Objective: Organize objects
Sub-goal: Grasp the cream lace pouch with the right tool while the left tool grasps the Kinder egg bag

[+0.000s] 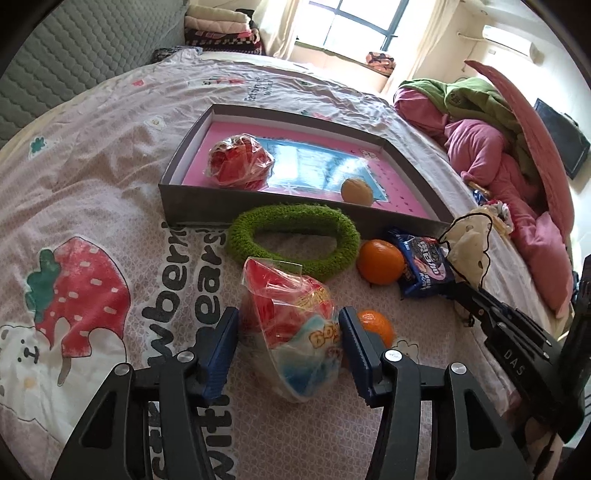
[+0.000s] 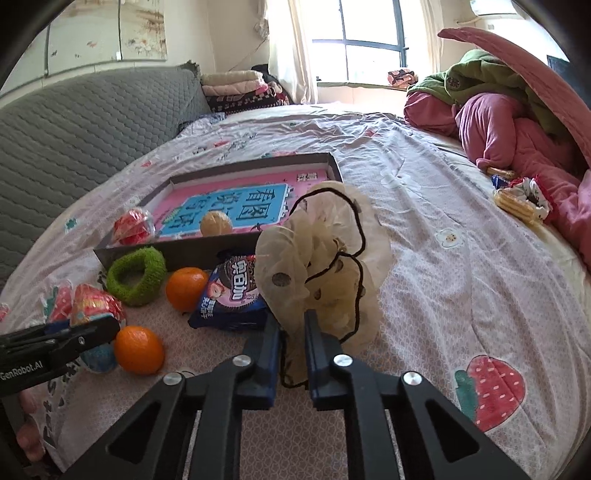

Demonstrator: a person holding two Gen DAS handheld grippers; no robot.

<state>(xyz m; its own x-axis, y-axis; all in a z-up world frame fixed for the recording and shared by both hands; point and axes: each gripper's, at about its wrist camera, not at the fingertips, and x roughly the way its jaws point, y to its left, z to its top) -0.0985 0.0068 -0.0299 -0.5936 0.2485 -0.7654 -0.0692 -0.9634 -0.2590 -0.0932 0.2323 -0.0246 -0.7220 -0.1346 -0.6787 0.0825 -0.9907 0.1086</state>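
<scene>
My left gripper (image 1: 288,325) straddles a clear-wrapped red and blue snack bag (image 1: 295,332) on the bedsheet, and both blue pads touch its sides. My right gripper (image 2: 291,317) is shut on a cream sheer scrunchie with black trim (image 2: 325,258), held above the sheet. In front of them lie a green fuzzy ring (image 1: 295,236), two oranges (image 1: 380,262) (image 1: 376,325) and a blue cookie pack (image 1: 424,267). Behind them sits a shallow grey box with a pink lining (image 1: 192,199). It holds a red wrapped bag (image 1: 240,160) and a tan ball (image 1: 356,190).
Pink and green bedding (image 1: 480,140) is heaped along the right side of the bed, with more snacks (image 2: 521,199) beside it. A grey quilted headboard (image 2: 74,129) and folded blankets (image 1: 218,26) stand at the far left. Printed sheet stretches to the right of the box.
</scene>
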